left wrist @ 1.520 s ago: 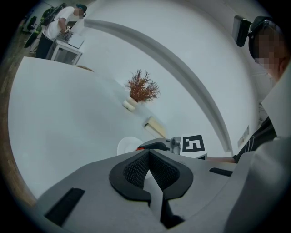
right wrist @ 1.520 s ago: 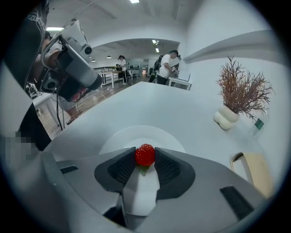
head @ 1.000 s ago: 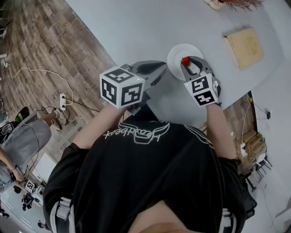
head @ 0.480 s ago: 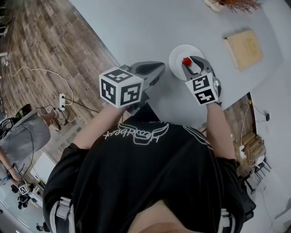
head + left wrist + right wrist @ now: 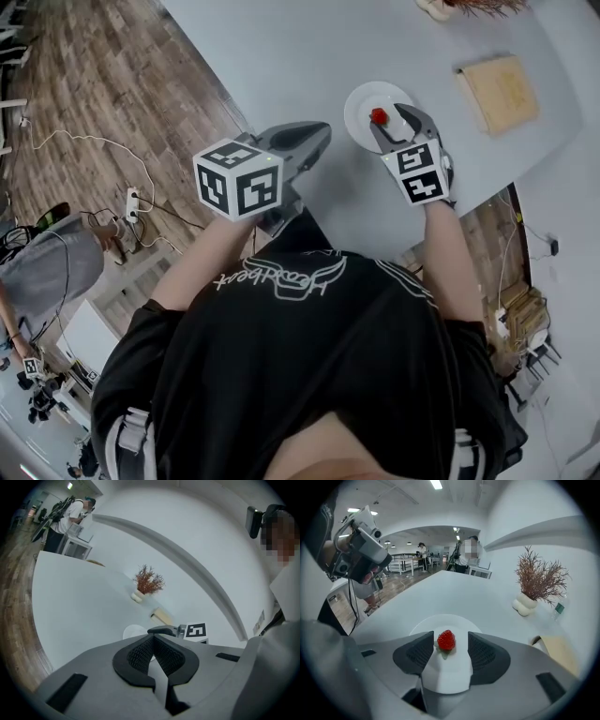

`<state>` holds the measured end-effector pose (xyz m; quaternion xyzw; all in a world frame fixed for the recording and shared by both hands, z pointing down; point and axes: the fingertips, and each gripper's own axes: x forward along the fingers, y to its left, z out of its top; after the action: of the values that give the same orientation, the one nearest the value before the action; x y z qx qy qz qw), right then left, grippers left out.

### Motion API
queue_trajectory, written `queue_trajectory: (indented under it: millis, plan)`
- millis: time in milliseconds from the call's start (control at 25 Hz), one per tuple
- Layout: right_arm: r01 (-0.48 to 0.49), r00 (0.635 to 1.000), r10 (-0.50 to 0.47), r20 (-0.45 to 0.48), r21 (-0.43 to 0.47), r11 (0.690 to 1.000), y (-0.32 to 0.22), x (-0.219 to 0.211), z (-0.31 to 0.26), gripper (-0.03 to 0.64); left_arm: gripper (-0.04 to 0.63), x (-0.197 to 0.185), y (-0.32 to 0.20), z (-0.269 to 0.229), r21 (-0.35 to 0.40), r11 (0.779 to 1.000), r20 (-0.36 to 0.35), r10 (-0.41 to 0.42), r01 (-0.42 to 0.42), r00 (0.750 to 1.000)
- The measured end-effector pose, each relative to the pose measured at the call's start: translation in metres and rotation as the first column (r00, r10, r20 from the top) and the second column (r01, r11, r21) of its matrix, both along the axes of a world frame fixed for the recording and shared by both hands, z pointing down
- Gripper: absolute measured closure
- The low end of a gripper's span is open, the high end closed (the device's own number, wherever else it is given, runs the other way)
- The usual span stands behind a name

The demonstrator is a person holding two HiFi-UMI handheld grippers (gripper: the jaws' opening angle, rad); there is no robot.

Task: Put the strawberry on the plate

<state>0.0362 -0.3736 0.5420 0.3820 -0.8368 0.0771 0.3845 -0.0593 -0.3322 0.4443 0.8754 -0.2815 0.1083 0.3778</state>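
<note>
Strawberry (image 5: 446, 640) lying on the white plate (image 5: 423, 623), between the right gripper (image 5: 449, 644) jaws, which have just been opening and stand clear of it, plate on the grey table (image 5: 281, 56), left gripper (image 5: 153, 639) closed on nothing near the table's edge

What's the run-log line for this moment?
right gripper: open, jaws just opened | strawberry: resting on plate between jaws, pads clear | left gripper: shut, empty

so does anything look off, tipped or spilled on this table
Nothing stands out. The strawberry sits on the plate, between the fingers of the right gripper, which have just opened and stand clear of it. The vase stands upright and the book lies flat.
</note>
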Motion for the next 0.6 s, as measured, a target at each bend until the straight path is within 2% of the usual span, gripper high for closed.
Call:
queue_trajectory:
  millis: [240, 400, 600]
  plan:
    - [0.012, 0.996, -0.016, 0.092, 0.043, 0.999, 0.035, 0.002, -0.038, 0.426, 0.589, 0.003, 0.041, -0.024, 0.045, 0.997, -0.008, -0.063, 0.063, 0.998]
    - [0.044, 0.986, -0.052, 0.161, 0.052, 0.998, 0.086, 0.008, -0.075, 0.426, 0.589, 0.009, 0.080, -0.047, 0.087, 0.992, -0.023, -0.093, 0.095, 0.995]
    - [0.071, 0.953, -0.104, 0.286, 0.123, 0.990, 0.163, 0.024, -0.137, 0.426, 0.589, 0.032, 0.142, -0.078, 0.165, 0.981, -0.049, -0.098, 0.104, 0.994]
